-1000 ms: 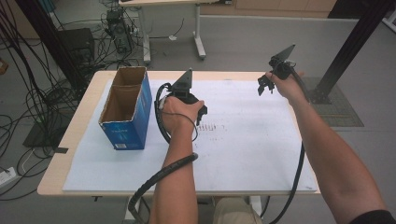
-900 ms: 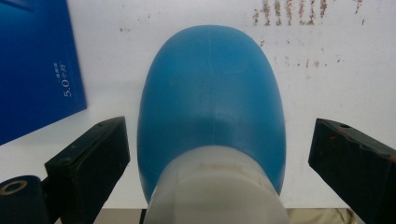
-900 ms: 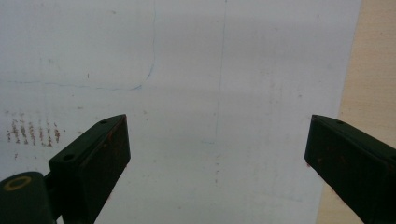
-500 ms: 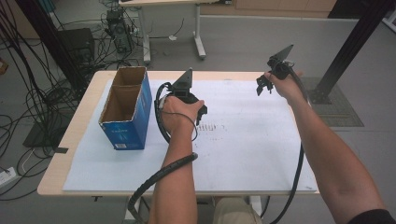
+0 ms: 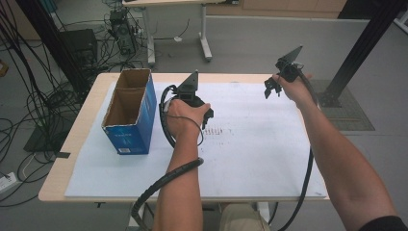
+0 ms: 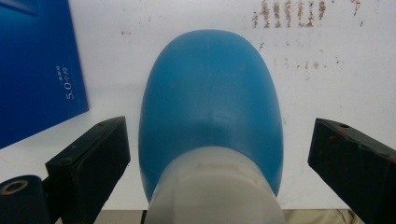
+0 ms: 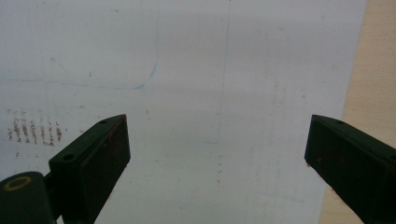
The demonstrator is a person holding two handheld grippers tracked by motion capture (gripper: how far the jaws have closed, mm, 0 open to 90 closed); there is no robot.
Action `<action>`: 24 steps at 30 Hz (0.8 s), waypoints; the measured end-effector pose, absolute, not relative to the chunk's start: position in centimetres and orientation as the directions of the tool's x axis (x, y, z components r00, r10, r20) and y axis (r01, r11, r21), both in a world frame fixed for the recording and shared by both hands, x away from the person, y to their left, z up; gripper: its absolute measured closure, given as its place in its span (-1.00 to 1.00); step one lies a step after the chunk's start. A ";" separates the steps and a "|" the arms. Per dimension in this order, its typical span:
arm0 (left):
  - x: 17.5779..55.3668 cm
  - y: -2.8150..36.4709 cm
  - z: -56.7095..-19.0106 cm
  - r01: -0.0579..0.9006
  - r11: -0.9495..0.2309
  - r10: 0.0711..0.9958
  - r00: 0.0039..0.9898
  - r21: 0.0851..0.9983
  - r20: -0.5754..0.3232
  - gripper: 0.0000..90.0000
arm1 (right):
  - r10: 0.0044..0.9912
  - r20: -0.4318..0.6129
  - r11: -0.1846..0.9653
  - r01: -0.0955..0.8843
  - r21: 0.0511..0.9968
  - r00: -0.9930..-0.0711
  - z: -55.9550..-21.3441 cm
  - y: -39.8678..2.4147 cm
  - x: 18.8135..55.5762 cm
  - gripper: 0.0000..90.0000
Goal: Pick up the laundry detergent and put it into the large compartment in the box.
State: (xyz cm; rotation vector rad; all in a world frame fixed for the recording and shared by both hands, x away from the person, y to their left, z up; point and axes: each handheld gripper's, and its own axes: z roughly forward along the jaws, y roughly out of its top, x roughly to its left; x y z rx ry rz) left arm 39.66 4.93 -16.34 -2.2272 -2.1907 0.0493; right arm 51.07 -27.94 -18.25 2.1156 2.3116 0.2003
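A rounded blue object (image 6: 210, 93) with a whitish neck lies on the white sheet (image 6: 187, 18) between the jaws of my left gripper (image 6: 219, 127). That gripper is open, with a gap on each side of the object. In the high view the left gripper (image 5: 206, 118) sits at the table's middle, and the hand hides the object. My right gripper (image 5: 270, 89) hovers over the sheet's far right part. It is open (image 7: 217, 123), with nothing between its jaws.
An open-topped blue cardboard box (image 5: 130, 113) stands at the left of the sheet (image 5: 260, 154); its side shows close by (image 6: 37, 70). Brown smudges (image 5: 222, 130) mark the sheet's middle. The wooden table edge (image 7: 373, 70) runs just right of the right gripper.
The right gripper has drifted slightly left and down. The left hand and gripper have stayed put.
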 end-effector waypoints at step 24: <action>39.5 5.1 -16.3 0.999 -0.014 1.000 0.014 -0.030 -0.006 -0.87 | 0.992 0.087 0.082 0.992 0.098 -0.090 -18.1 -28.2 50.9 -0.85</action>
